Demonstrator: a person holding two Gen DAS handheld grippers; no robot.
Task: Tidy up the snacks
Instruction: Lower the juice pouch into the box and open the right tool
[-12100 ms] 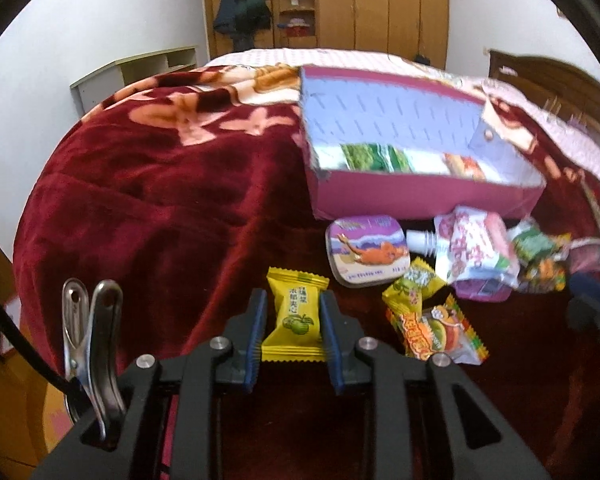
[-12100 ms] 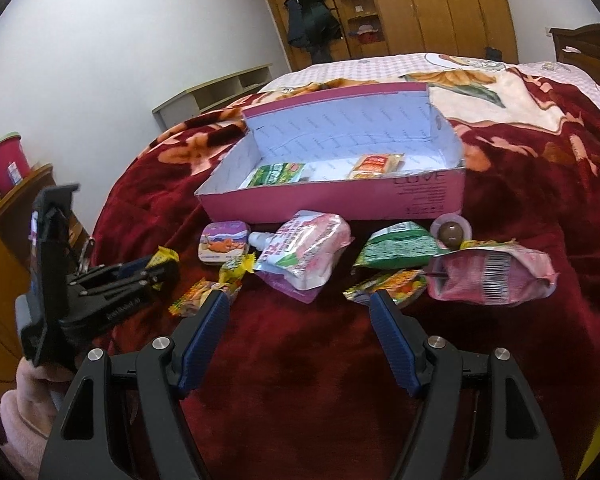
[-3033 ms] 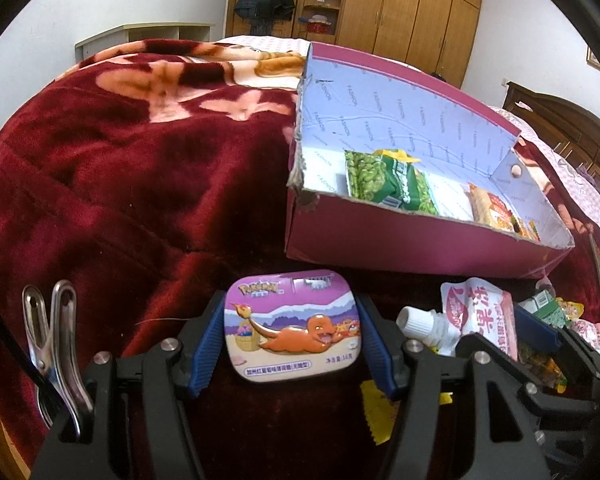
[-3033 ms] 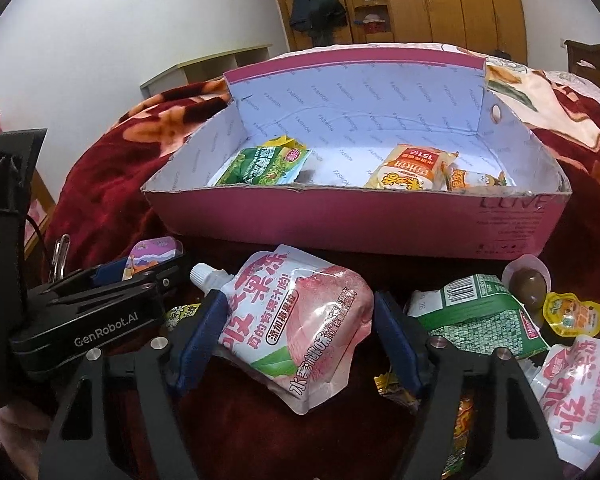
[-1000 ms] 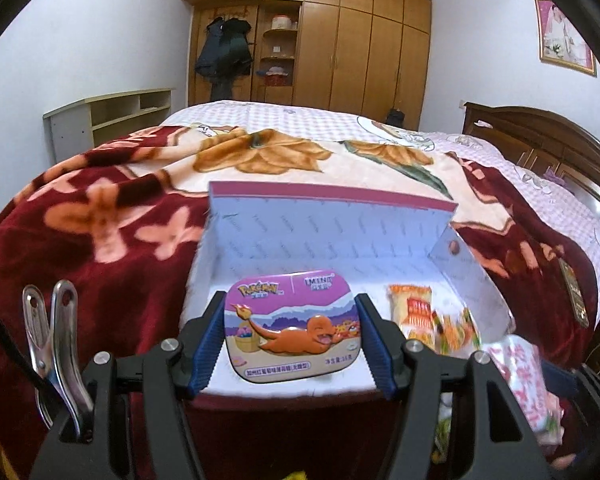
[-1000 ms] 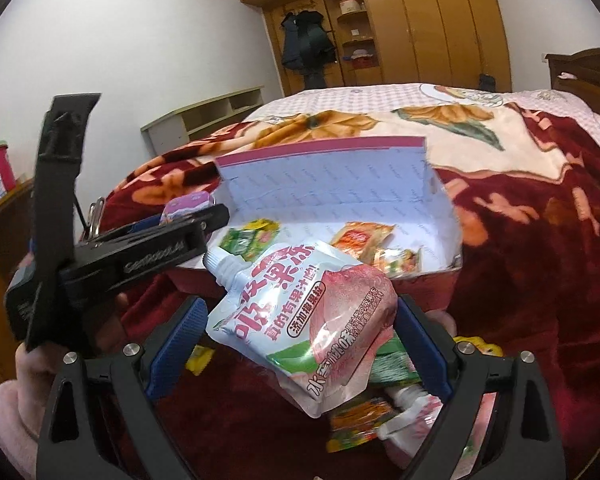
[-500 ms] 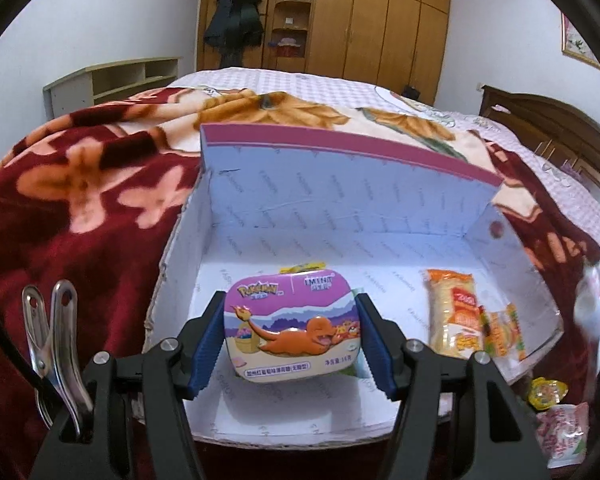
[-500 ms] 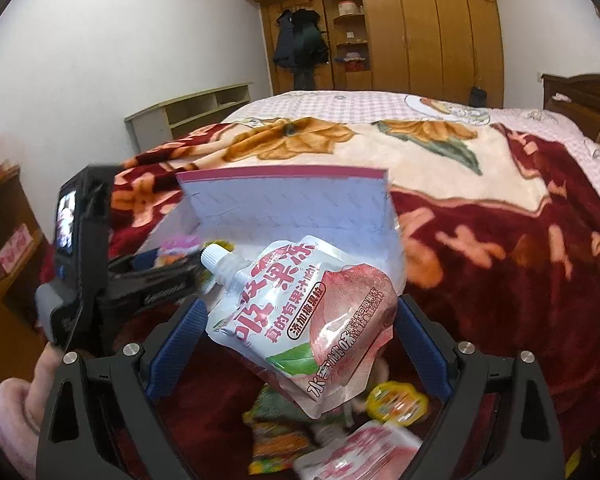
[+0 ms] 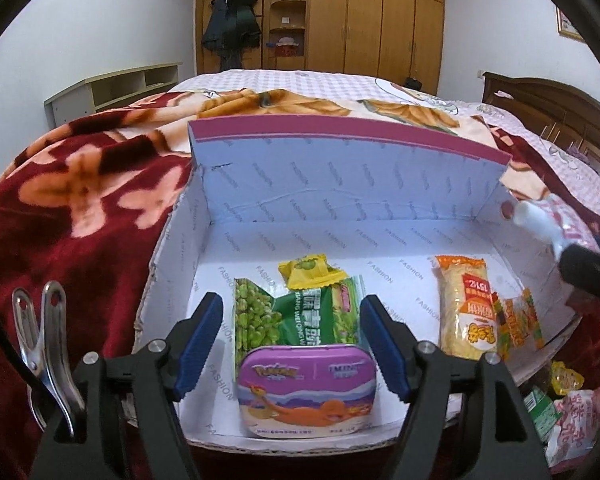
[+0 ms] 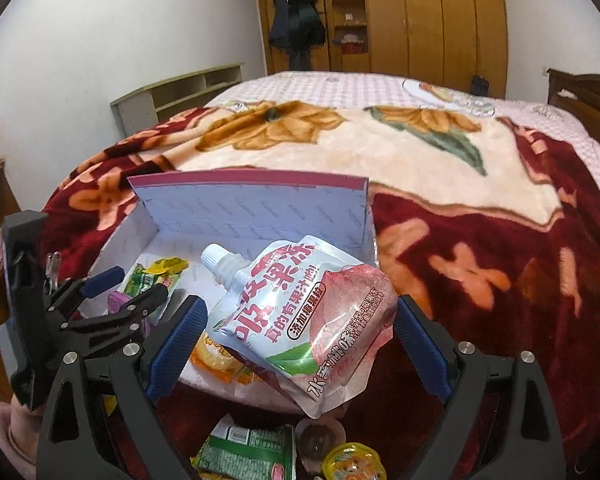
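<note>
Support: bed (image 10: 480, 208) under red floral blanket (image 9: 80, 208) | directly on blanket: pink open box (image 9: 340, 184), white inside, stood upright | loose on blanket by box's near wall: green packet (image 10: 248, 454), round brown-topped cup (image 10: 318, 438), yellow jelly cup (image 10: 352, 464), pink-and-white pouch (image 9: 576, 420) | remaining packets partly hidden, unidentified.

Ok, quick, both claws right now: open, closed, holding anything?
Left claw: opening, the Pokemon mint tin lies loose between its fingers.
Right claw: closed on the peach jelly pouch.

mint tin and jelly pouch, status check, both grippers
Left gripper opening, mint tin released in pink box. Right gripper shut on jelly pouch, above box's right end. Nothing blocking.
</note>
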